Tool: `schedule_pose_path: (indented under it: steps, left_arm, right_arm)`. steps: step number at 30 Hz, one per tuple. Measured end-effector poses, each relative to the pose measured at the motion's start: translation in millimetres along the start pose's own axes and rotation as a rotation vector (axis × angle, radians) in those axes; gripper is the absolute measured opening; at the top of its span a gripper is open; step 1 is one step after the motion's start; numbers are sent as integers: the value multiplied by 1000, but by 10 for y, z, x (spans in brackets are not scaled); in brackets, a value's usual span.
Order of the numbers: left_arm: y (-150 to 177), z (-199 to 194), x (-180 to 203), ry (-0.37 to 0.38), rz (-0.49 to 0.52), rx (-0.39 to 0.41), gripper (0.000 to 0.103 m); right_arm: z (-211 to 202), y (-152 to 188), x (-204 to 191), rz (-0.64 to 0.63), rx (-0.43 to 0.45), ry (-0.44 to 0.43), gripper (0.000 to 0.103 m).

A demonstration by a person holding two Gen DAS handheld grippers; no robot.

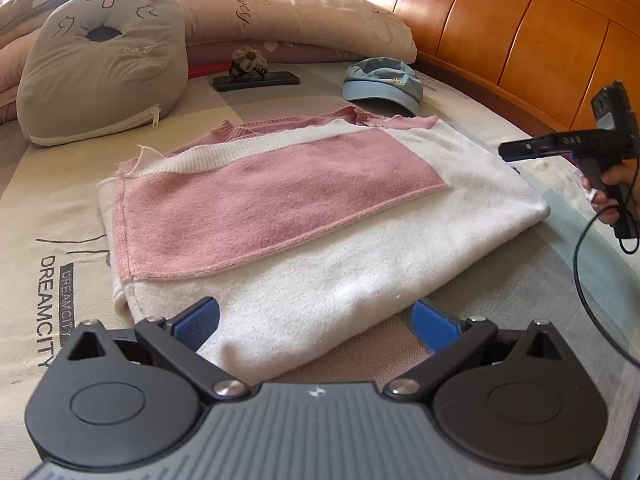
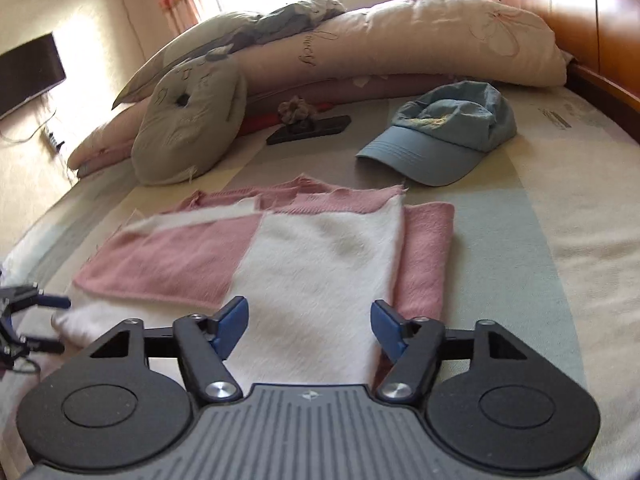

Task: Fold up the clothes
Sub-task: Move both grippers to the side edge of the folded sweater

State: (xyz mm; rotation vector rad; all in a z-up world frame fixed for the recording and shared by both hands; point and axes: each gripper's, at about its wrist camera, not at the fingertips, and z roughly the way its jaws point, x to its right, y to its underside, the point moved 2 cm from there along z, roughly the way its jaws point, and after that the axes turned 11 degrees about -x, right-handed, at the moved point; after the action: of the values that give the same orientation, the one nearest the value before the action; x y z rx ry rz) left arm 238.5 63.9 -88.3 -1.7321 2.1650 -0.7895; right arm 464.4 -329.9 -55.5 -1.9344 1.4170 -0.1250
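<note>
Left wrist view: the pink-and-white sweater [image 1: 304, 216] lies partly folded on the bed [image 1: 52, 208], sleeves turned in. The left gripper [image 1: 316, 320] hovers at its near edge, jaws spread wide, holding nothing. The right gripper [image 2: 308, 324] hovers over the white panel, jaws likewise wide and empty. Judged step: between folds. Next move calls for both jaws to close on the near hem and carry it toward the far collar

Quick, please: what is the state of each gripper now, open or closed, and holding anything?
Left gripper: open, holding nothing, above the near edge of the folded pink and white fuzzy sweater.
Right gripper: open, holding nothing, over the same sweater.
</note>
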Motion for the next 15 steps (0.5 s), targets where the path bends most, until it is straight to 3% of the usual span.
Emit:
schedule_pose_path:
  steps: [3, 5, 9, 10, 11, 15]
  left_arm:
    - [-26, 24, 1, 8, -2, 2, 102]
    - [-44, 49, -2, 7, 1, -3, 102]
    - [-81, 97, -28, 3, -10, -11, 102]
    - [-87, 101, -32, 3, -17, -10, 102]
    - [-90, 101, -33, 5, -21, -8, 102]
    - [-92, 88, -19, 5, -7, -9, 102]
  right_arm:
    - [217, -142, 254, 74, -6, -11, 61]
    - [356, -206, 340, 99, -16, -63, 44]
    - [623, -331, 373, 109, -26, -72, 37]
    - [656, -348, 380, 122, -17, -75, 30]
    - [653, -350, 377, 127, -8, -75, 14]
    - [515, -309, 335, 111, 34, -52, 11]
